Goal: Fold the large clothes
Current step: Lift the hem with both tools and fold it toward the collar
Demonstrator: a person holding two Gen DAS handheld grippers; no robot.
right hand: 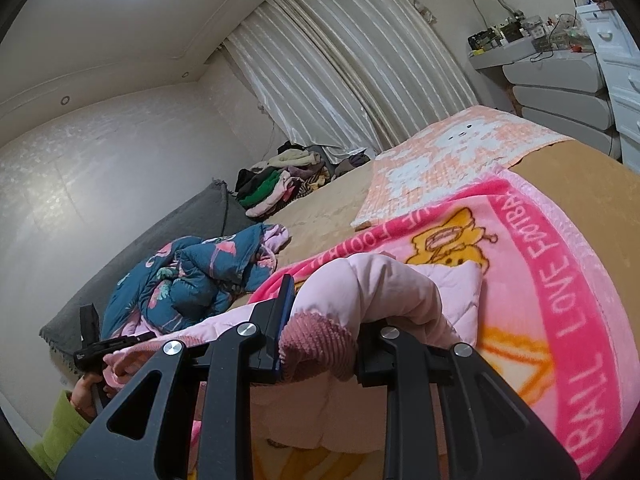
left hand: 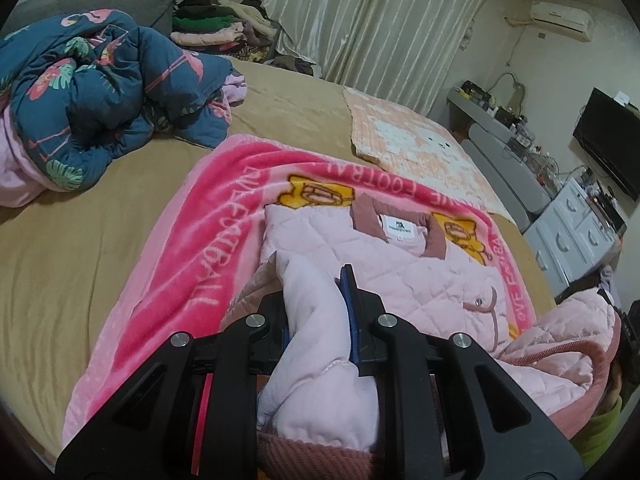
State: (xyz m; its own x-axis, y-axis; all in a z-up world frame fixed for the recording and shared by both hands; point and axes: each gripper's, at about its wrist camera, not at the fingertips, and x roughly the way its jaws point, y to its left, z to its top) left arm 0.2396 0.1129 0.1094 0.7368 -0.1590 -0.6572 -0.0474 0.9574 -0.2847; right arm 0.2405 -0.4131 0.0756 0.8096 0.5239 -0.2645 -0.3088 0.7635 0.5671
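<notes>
Because the pink quilted jacket (left hand: 420, 276) is padded and soft, it should bunch thickly and drape rather than hold a crease; it looks light but bulky, and not slippery. It lies collar-away on the pink football blanket (left hand: 192, 240) over the bed (left hand: 80, 240), just ahead of the left claw (left hand: 316, 312); that claw is closed around a thick fold of pale lining, with ribbed hem below it. The right claw (right hand: 320, 320) is likewise clamped on a bunched sleeve or hem, ribbed cuff (right hand: 316, 340) between its fingers. I judge the corded edges the firmest holds; mid-panel grips would likely sag.
</notes>
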